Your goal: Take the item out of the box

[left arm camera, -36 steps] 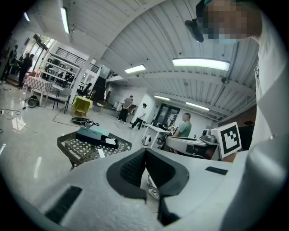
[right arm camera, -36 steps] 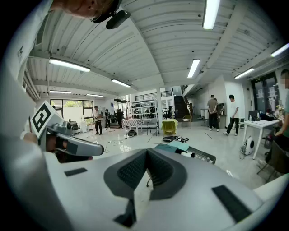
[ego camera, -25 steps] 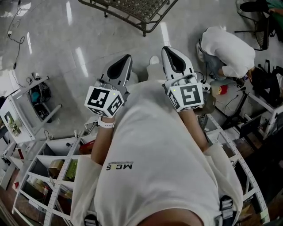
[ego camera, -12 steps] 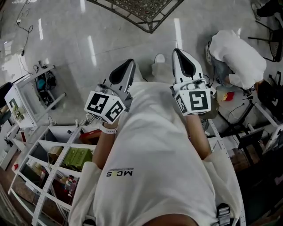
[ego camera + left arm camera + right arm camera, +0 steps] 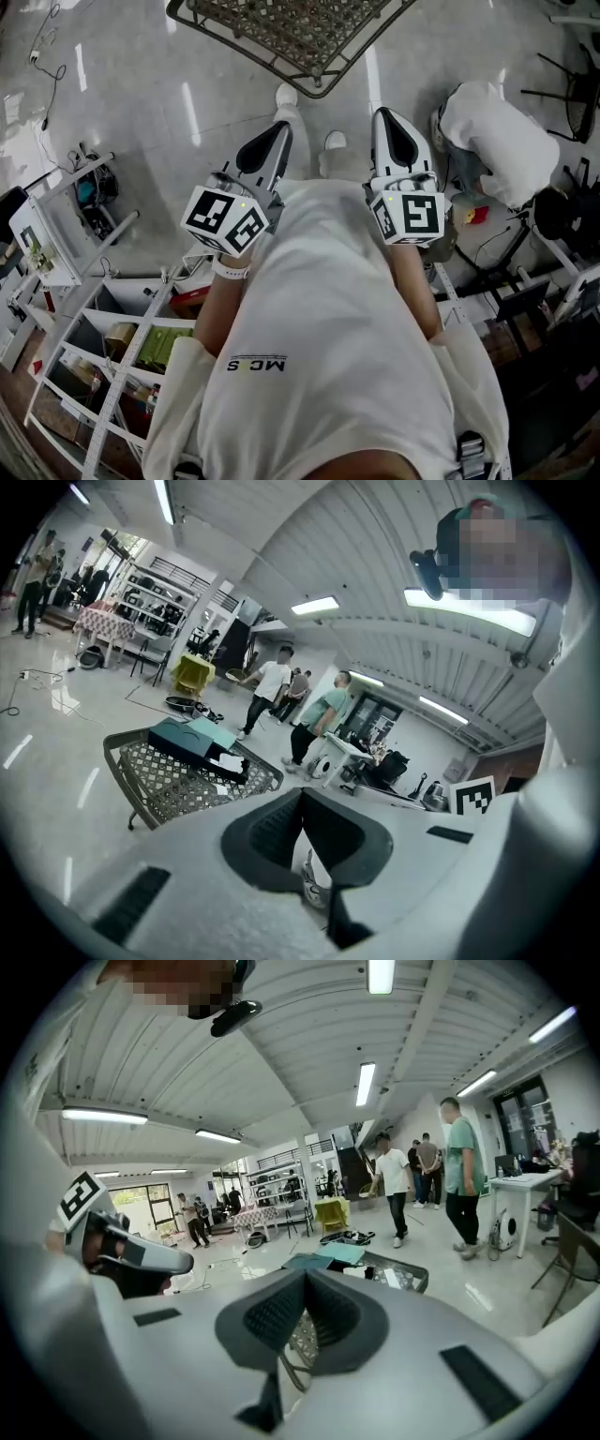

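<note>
A dark teal box (image 5: 192, 742) with its lid flap open lies on a metal mesh table (image 5: 178, 785); something white shows at its open end. In the right gripper view the box (image 5: 328, 1258) and the table (image 5: 398, 1279) lie just past the jaw tips. The head view catches only the table's near corner (image 5: 291, 28), not the box. I hold my left gripper (image 5: 275, 133) and my right gripper (image 5: 390, 119) side by side at chest height, well short of the table. The jaws of both are together and hold nothing.
A white shelf rack (image 5: 112, 347) with goods stands low at my left. A person in white (image 5: 502, 131) crouches at my right among cables and gear. Several people (image 5: 272, 691) stand beyond the table. Shiny floor (image 5: 141, 112) lies between me and the table.
The mesh table has slid lower and nearer in the head view, and a shoe now shows ahead of the grippers. Both grippers stay shut side by side.
</note>
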